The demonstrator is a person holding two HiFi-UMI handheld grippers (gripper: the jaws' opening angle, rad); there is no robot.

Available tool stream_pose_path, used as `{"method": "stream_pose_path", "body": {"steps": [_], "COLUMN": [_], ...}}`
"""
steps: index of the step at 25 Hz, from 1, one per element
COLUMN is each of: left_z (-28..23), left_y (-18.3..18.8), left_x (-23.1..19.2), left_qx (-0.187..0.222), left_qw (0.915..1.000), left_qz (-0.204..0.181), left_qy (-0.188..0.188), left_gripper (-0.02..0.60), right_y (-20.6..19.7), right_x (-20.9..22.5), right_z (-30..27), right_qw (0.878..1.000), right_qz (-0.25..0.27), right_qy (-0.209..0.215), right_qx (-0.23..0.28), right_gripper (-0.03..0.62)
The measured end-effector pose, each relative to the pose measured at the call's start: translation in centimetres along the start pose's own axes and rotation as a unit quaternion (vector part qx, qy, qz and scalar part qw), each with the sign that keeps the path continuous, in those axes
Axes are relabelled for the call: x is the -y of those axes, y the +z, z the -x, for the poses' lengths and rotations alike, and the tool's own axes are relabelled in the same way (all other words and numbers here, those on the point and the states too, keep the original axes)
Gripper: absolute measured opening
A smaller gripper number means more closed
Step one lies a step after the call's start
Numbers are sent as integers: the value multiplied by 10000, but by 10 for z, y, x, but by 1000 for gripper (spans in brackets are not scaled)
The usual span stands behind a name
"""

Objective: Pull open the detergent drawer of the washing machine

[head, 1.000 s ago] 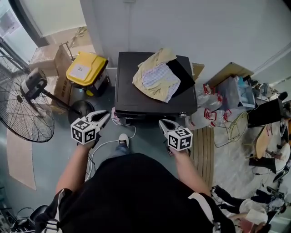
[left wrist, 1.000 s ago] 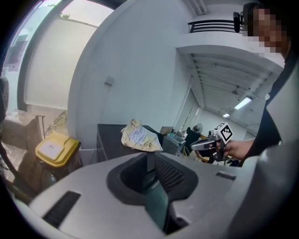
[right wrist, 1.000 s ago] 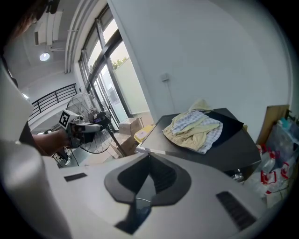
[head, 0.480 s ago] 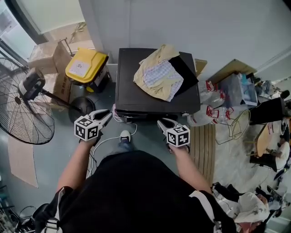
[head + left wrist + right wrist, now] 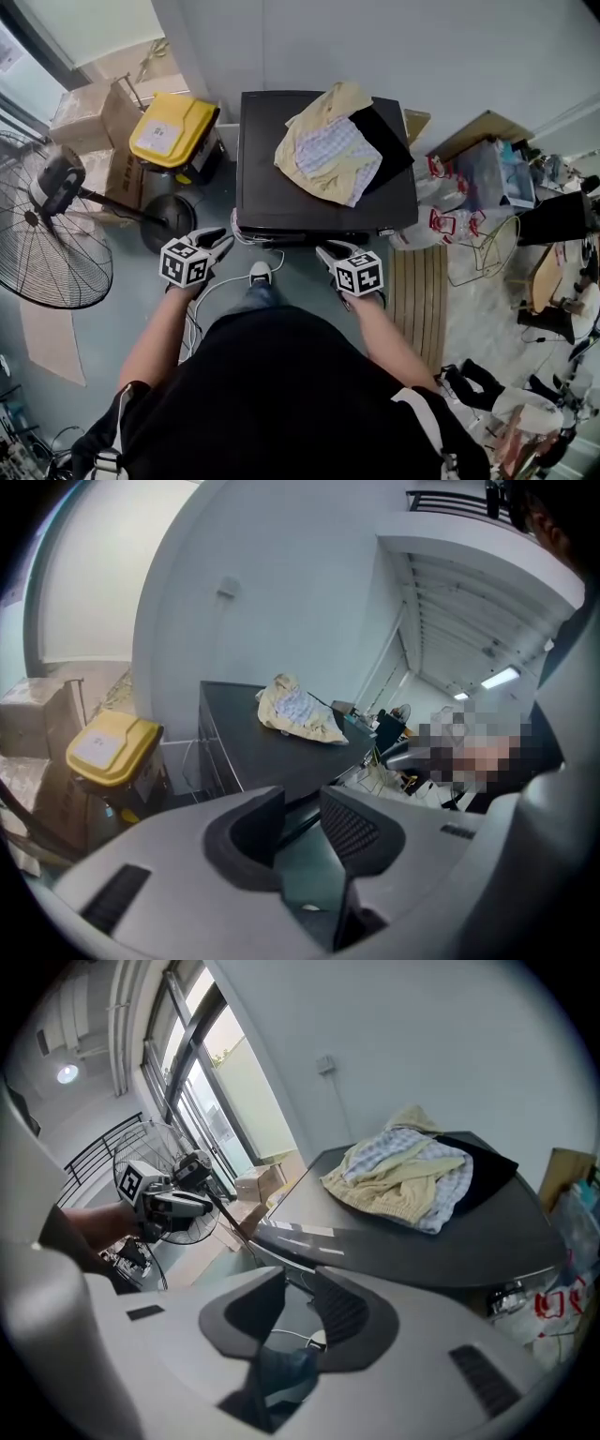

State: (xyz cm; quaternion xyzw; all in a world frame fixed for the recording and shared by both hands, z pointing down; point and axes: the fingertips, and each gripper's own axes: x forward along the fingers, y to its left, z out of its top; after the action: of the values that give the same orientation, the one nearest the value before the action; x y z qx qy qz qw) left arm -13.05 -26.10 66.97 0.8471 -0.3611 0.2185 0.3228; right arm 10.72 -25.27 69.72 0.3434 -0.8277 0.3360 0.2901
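Observation:
The washing machine [image 5: 281, 178] is a dark box against the wall, with a heap of yellow and checked clothes [image 5: 328, 150] on its lid. From above its front face is hidden, so I cannot make out the detergent drawer. My left gripper [image 5: 220, 246] hangs just before the front left corner, its jaws opening with nothing between them. My right gripper [image 5: 326, 253] is before the front right part, jaws also opening and empty. In the left gripper view the left gripper [image 5: 300, 822] aims at the machine's edge [image 5: 253, 752]. In the right gripper view the right gripper [image 5: 298, 1307] points under the lid [image 5: 450, 1241].
A yellow-lidded bin [image 5: 173, 131] and cardboard boxes [image 5: 89, 103] stand left of the machine. A big floor fan [image 5: 47, 234] is farther left. Water bottle packs [image 5: 441, 216] and a slatted board [image 5: 417, 291] lie right. A white cable [image 5: 225, 286] runs on the floor.
Both grippers have sunk and drawn a little nearer to the machine's front. Their jaws, shut a second ago, now stand apart.

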Motion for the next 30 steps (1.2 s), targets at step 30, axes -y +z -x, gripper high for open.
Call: {"method": "stream_pose_path", "body": {"steps": [30], "left_z": [-77], "left_y": [-72], "left_x": [-24], "left_qx": [-1211], "left_qw": [9915], "left_qz": [112], "left_qy": [-453], "left_gripper": [161], "right_y": [-21], "right_x": [9], "right_z": [-81], "right_qw": [9983], "right_qz": [-239], "right_qy": [64], "right_qx": [-532], "right_gripper": [114]}}
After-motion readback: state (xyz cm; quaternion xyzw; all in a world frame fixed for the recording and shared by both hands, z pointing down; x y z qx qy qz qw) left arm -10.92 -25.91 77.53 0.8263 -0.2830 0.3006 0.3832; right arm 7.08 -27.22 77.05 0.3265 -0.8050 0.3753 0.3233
